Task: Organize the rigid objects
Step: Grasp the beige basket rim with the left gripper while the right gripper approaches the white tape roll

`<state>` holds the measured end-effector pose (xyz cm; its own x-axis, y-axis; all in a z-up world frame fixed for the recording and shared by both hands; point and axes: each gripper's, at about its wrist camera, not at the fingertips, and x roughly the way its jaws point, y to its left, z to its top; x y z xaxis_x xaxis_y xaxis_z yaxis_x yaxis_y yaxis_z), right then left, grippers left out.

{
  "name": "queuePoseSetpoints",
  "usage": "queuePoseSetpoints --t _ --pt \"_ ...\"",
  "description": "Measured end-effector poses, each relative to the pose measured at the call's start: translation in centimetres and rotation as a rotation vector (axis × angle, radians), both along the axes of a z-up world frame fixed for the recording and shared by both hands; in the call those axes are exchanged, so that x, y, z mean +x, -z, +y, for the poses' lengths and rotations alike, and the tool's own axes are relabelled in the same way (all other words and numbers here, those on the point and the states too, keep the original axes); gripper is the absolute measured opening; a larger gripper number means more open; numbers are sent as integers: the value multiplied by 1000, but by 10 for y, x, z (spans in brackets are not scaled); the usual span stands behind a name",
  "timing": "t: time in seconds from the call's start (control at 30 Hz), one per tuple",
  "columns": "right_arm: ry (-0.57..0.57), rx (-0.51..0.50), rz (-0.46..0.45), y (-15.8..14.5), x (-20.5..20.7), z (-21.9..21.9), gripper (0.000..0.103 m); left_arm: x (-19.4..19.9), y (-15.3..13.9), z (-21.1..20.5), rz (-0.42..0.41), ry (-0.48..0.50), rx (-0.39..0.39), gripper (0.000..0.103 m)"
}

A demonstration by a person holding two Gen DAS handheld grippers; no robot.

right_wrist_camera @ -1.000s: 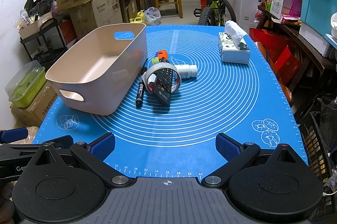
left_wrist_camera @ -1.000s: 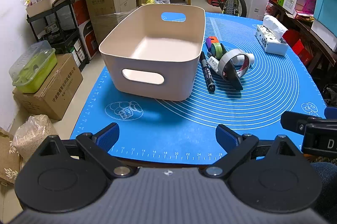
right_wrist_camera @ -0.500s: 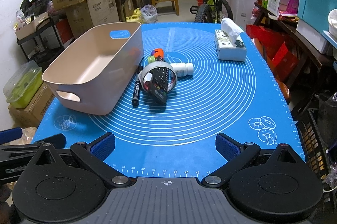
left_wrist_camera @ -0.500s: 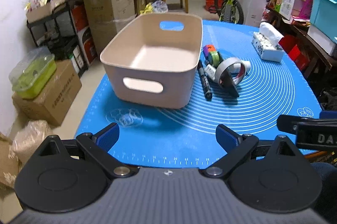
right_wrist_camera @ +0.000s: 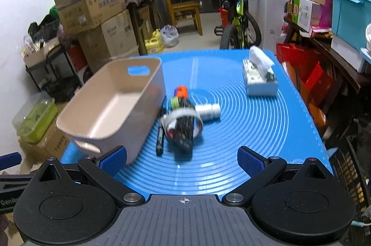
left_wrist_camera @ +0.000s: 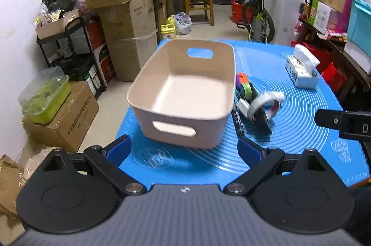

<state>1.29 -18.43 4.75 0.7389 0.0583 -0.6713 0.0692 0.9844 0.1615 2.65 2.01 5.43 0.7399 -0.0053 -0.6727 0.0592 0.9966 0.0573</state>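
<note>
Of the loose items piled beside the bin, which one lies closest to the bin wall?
The black marker: it lies lengthwise right alongside the beige bin, while the tape roll, remote and white bottle sit farther right.

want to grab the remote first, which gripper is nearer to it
Right. The right gripper is open with the remote lying just ahead of its fingers. The left gripper is open facing the bin, with the remote off to its right.

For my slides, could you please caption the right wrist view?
Open right gripper faces an empty beige bin beside a marker, tape roll and remote.
</note>
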Motion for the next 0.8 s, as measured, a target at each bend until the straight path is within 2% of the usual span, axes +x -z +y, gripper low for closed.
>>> queuePoseSetpoints --t 0.17,0.33,0.5,0.6,0.77,0.8 --pt "4 43 -17 -12 26 -7 101 16 -14 6 -21 -21 14 98" --pt "13 6 -26 -9 53 -8 101 51 -9 19 -13 -61 8 98" --pt "7 -29 10 11 87 -10 101 93 4 41 0 -86 14 98" --pt "-3 -45 37 27 107 -9 101 123 19 54 38 -83 38 98" --pt "-2 0 103 61 138 -15 101 157 47 70 116 -48 88 96" --pt "-1 8 112 67 144 -15 101 161 51 73 124 -48 87 91"
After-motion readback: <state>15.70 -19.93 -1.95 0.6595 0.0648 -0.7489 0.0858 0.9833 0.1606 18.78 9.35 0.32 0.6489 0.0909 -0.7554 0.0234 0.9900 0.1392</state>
